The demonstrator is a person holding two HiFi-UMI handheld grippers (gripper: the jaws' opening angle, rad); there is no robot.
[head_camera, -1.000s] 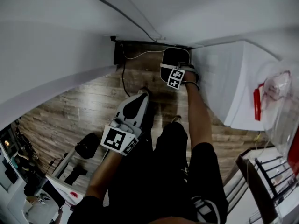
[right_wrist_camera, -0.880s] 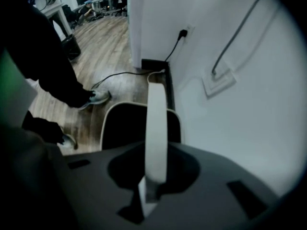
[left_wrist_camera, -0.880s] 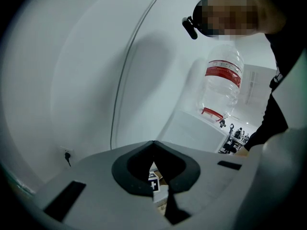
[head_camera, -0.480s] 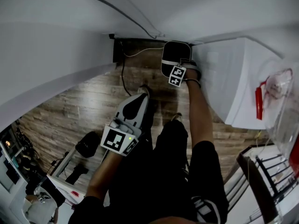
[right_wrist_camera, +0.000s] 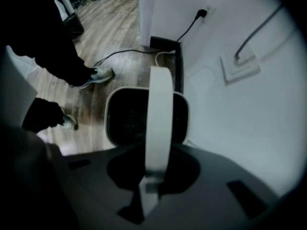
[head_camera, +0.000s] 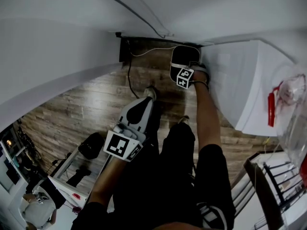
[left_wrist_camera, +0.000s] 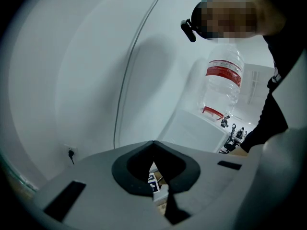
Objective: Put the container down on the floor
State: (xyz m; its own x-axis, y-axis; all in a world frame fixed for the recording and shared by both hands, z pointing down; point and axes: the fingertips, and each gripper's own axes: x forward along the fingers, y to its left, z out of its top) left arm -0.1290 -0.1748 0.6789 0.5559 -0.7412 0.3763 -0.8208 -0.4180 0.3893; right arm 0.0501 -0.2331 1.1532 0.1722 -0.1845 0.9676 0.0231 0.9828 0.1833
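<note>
The container (head_camera: 182, 60) is a dark bin with a white rim, low over the wood floor (head_camera: 96, 104) in the corner by the wall. Its white handle (right_wrist_camera: 159, 114) arches over the dark opening (right_wrist_camera: 127, 121) and runs between the jaws of my right gripper (right_wrist_camera: 152, 176), which is shut on it. In the head view the right gripper (head_camera: 185, 76) sits right above the bin. Whether the bin's base touches the floor is hidden. My left gripper (head_camera: 137, 113) hangs lower left by the person's leg, tips together (left_wrist_camera: 153, 145), holding nothing.
A black cable (head_camera: 129, 75) runs from a wall socket (right_wrist_camera: 204, 12) across the floor beside the bin. A white cabinet (head_camera: 240, 85) stands to the right, with a large water bottle (left_wrist_camera: 221, 83) on it. The person's shoes (right_wrist_camera: 98, 75) stand near the bin. A chair (head_camera: 273, 181) is at lower right.
The right gripper and the container have drifted slightly right, toward the corner. The left gripper has barely moved.
</note>
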